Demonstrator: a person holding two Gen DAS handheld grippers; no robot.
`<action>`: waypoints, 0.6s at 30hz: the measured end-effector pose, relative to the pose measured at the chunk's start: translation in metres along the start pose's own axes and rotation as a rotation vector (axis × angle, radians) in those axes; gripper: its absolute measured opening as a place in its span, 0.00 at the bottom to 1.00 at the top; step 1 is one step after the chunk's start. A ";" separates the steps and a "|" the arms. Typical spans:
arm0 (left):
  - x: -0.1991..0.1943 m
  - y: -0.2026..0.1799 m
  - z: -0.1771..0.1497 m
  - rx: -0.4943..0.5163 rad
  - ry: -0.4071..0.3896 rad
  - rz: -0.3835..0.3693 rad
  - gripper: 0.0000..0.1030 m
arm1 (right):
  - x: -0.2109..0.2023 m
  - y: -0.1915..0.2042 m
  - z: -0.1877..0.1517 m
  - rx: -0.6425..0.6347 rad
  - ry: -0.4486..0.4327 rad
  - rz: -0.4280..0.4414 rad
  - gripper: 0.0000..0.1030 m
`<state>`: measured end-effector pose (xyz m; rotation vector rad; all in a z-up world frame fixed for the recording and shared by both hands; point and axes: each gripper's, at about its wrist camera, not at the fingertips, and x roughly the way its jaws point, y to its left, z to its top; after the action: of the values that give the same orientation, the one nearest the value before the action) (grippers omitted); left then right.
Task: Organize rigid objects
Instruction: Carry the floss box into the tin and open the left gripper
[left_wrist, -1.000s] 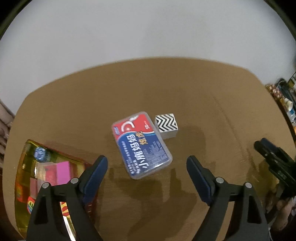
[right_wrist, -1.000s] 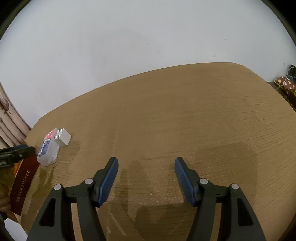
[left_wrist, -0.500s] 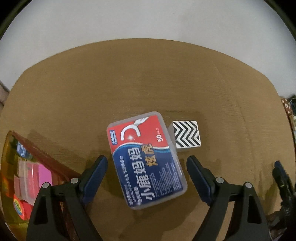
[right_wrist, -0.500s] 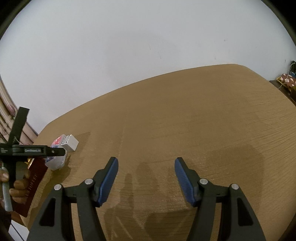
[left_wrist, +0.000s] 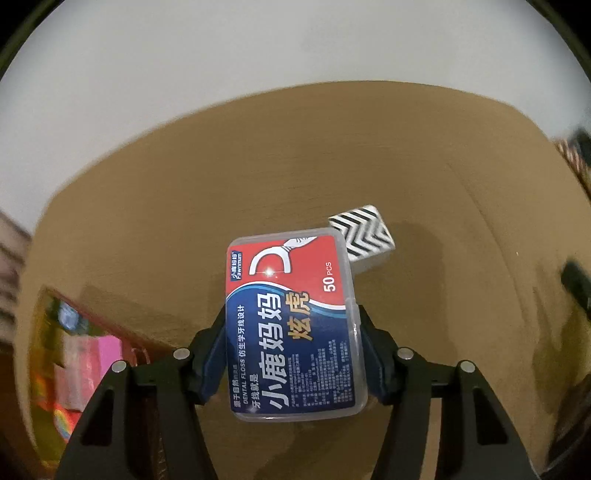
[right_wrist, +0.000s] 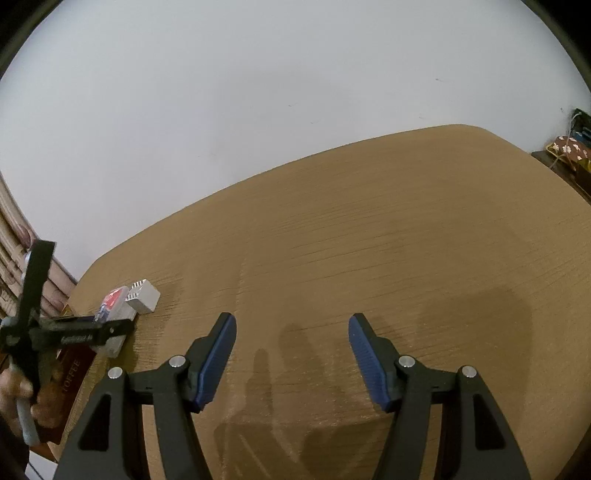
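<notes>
Between the left gripper (left_wrist: 293, 354) pads, dental floss box (left_wrist: 291, 325), jaws just closed onto its sides

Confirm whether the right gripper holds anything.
No. The right gripper stands open over bare table, nothing between its pads.

bench (right_wrist: 369, 240): brown wood grain, broad bare surface | wall (right_wrist: 258, 92): plain white behind bench | floral-patterned item (right_wrist: 569, 147): far right, past bench edge
</notes>
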<state>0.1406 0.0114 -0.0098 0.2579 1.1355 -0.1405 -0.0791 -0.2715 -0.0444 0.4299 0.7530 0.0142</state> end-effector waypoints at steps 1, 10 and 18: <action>-0.004 -0.004 -0.002 0.018 -0.013 -0.006 0.56 | 0.001 0.000 0.000 0.000 0.003 -0.003 0.63; -0.026 -0.028 -0.019 0.031 -0.017 -0.037 0.56 | 0.010 0.005 0.007 -0.001 0.024 -0.018 0.63; -0.104 0.027 -0.087 -0.075 -0.026 -0.055 0.56 | 0.020 0.009 0.010 -0.006 0.048 -0.031 0.63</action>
<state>0.0274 0.0589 0.0538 0.1583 1.1196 -0.1490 -0.0565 -0.2638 -0.0474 0.4136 0.8065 -0.0027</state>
